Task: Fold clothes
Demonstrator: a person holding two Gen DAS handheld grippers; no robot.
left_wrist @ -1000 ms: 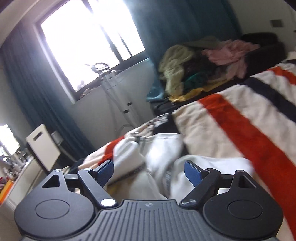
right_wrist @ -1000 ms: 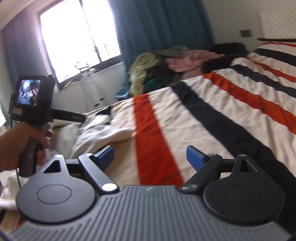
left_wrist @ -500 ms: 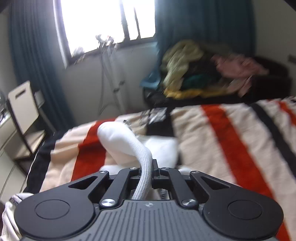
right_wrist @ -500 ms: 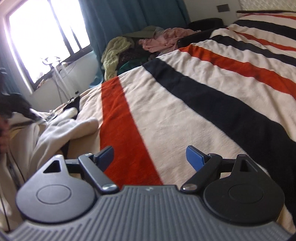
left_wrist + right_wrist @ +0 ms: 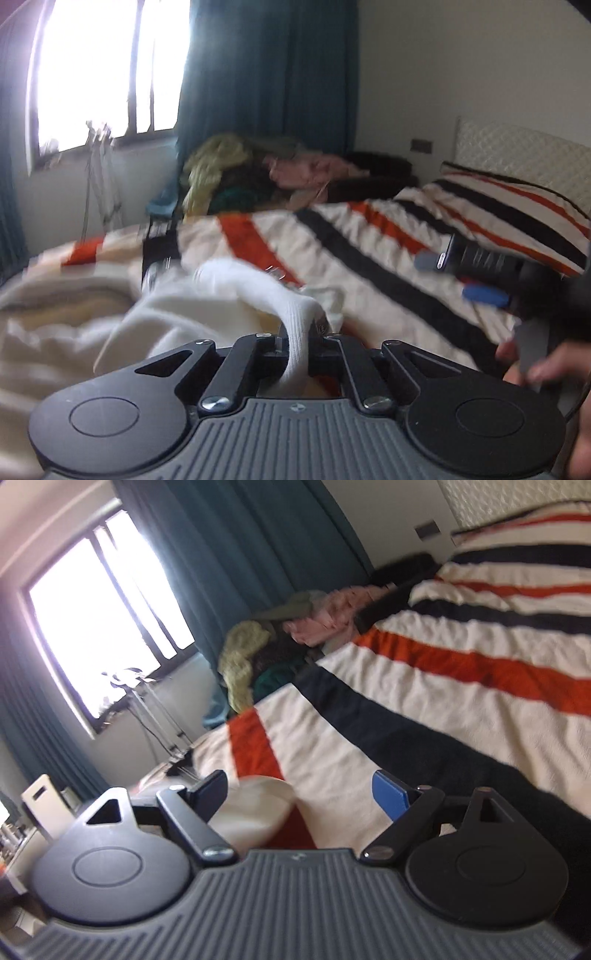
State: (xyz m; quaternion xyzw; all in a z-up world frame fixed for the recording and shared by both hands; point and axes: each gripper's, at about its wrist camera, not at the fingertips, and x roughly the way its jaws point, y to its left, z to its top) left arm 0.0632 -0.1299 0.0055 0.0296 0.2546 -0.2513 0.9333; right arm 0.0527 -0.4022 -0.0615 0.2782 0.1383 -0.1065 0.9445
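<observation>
Left gripper pressed together on a ribbed white cuff or hem of the white garment; the pinched strip runs up from between the jaws and over into the bunched body of the cloth; rest of garment lies crumpled on the striped bedspread near its window-side end, not flat, no fold lines readable; left view blurred.

Right gripper spread wide, holding nothing; it hangs low over the bedspread with a pale lump of the same garment just under its left finger; the right hand shows at the right margin of the left view.

Risks, as judged: grip is on a narrow band only, so a pull could stretch the cuff or let it slide out; dragging the bunched mass by one point would likely twist it further, not spread it; the open gripper, if closed low, could catch bedspread along with cloth; the heap of clothes past the far edge plays no part.
</observation>
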